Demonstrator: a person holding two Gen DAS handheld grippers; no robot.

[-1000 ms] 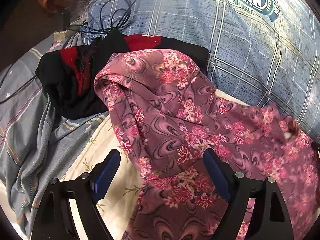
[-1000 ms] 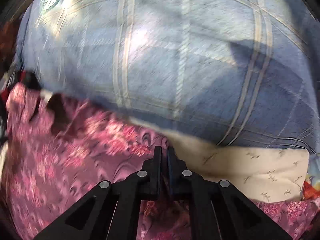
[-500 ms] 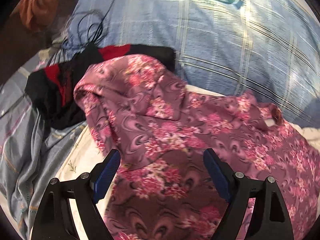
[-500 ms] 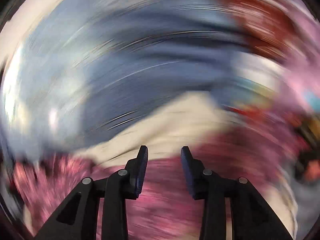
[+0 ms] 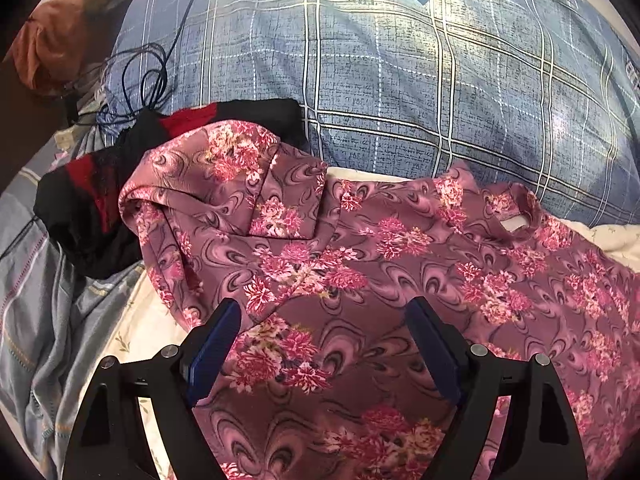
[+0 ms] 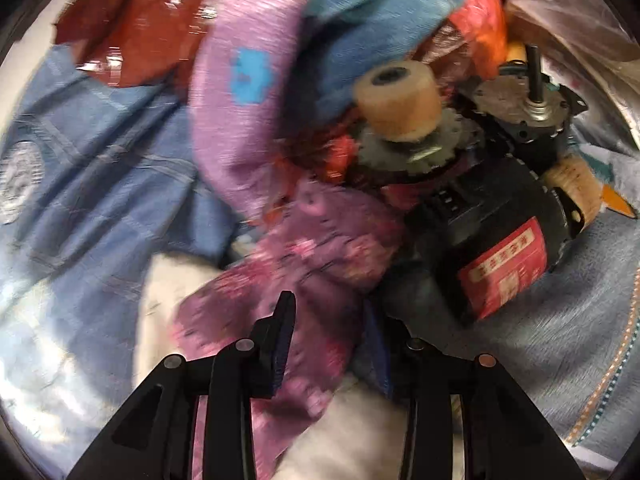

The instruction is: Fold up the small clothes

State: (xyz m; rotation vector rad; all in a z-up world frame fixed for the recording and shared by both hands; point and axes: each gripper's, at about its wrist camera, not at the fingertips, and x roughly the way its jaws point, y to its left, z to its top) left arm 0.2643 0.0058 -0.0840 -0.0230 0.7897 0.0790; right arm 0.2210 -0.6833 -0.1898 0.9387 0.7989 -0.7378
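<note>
- I see one floral shirt (image 5: pixel 360 264), mauve with pink blossoms, spread on the cream sheet (image 5: pixel 132 332) of the bed, its collar (image 5: pixel 516 220) toward the plaid pillow (image 5: pixel 400 80) and one side folded over into a bunched flap at the left.
- My left gripper (image 5: pixel 324 340) stands wide open just above the shirt's lower part; its two blue pads (image 5: pixel 212 352) straddle the cloth and hold nothing.
- My right gripper (image 6: pixel 330 340) is partly open, with a strip of the same floral cloth (image 6: pixel 320 280) lying between its two fingers; that view is smeared by motion, so I cannot tell whether the pads actually touch it.
- Just beside the shirt's folded flap lies one black and red garment (image 5: pixel 92 200), partly under the floral edge.
- One grey-blue striped cloth (image 5: pixel 36 300) is rumpled at the left of the sheet.
- One thin dark cable (image 5: pixel 148 76) loops over the pillow's left end, and one brown bundle (image 5: pixel 52 52) sits beyond it.
- In the right view, one black electric motor (image 6: pixel 492 232) with a red label lies near the floral strip, and one pale spool (image 6: pixel 396 96) sits on a toothed wheel just behind it.
- One lilac cloth (image 6: pixel 240 92) with a blue patch hangs over that heap.
</note>
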